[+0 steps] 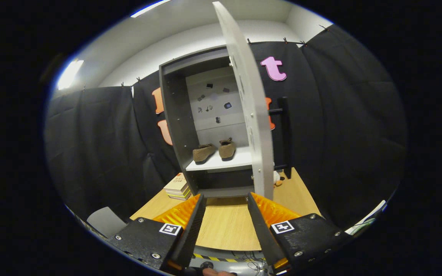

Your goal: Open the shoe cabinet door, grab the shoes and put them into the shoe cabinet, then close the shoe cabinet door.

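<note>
Well beyond the tool (226, 203), whose two fingers stand spread apart with nothing between them, the pair of shoes (214, 151) sits on the white shelf (221, 164) inside the shoe cabinet (175, 115) at the table's (226, 226) far edge. Its door (249, 103) hangs open, edge-on, just ahead of the right finger.

Gripper view, low over table (225, 226), facing open cabinet (175, 115), near

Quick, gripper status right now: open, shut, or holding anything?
Gripper: open, holding nothing, fingers spread just short of the edge of the cabinet door; both shoes already sit on the shelf.
</note>
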`<state>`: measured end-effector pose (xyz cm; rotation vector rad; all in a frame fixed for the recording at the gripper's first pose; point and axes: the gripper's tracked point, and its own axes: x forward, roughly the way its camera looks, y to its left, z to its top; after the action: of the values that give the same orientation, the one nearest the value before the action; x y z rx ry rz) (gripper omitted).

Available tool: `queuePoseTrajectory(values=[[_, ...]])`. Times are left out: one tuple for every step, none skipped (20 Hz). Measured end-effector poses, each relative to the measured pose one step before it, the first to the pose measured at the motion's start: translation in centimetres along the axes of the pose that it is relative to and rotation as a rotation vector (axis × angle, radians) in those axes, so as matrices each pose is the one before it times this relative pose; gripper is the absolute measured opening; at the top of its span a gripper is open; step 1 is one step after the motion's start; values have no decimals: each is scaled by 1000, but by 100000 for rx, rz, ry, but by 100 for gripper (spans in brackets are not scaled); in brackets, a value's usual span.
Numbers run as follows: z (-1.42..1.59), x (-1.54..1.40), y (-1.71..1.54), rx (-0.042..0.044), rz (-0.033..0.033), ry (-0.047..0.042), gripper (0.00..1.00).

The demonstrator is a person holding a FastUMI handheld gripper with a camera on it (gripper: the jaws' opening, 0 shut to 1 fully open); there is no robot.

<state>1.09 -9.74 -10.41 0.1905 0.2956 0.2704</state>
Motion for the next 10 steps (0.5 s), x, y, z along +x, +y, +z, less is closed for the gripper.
queuePoseTrajectory(values=[[403, -293, -1294, 549, -1452, -1027, 71], [481, -116, -1306, 600, -1472, -1362, 71], [625, -76, -1215, 903, -1067, -1497, 71], [596, -285, -1249, 979, -1291, -1633, 72], [551, 126, -1080, 618, -1204, -1496, 72], [364, 365, -887, 420, -1052, -1145, 74], [257, 456, -439, 315, -1158, -896, 74], [138, 401, -852, 158, -912, -293, 74], [173, 439, -689, -163, -444, -315, 74], [104, 292, -397, -299, 18, -38, 74]])
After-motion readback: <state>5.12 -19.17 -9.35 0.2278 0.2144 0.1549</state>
